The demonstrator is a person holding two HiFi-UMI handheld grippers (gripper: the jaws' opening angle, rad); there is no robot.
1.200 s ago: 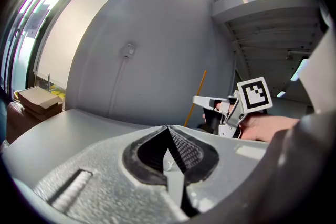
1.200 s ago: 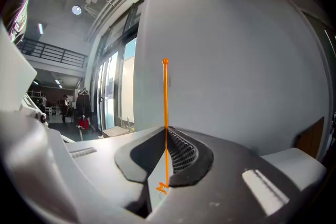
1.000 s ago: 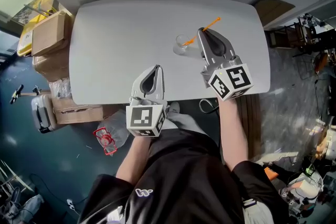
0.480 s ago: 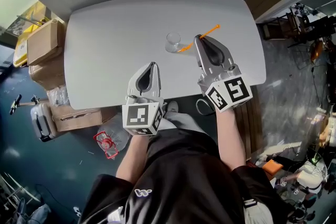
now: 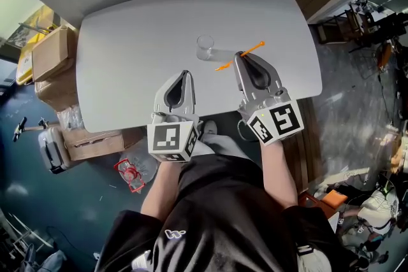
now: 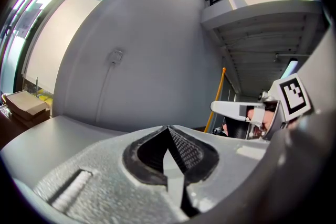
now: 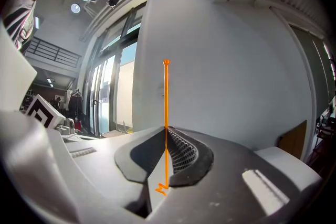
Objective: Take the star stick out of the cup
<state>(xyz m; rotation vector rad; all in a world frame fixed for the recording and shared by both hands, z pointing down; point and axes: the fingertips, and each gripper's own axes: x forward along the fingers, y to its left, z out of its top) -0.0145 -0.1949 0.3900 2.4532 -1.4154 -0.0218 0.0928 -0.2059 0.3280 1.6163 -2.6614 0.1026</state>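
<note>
Right tool [image 5: 240, 56] clenched on star stick [image 5: 255, 47]; stick clear of cup [image 5: 205, 46], above table [image 5: 127, 54]. Left tool [image 5: 185, 74] clenched, empty. Extraction looks done; next likely: set stick down, release.

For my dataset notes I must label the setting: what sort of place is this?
Probably a lab or workshop, not a home: brown cardboard boxes stacked beside the plain grey rounded table, and dark equipment clutter lies on the bare floor at the right.
</note>
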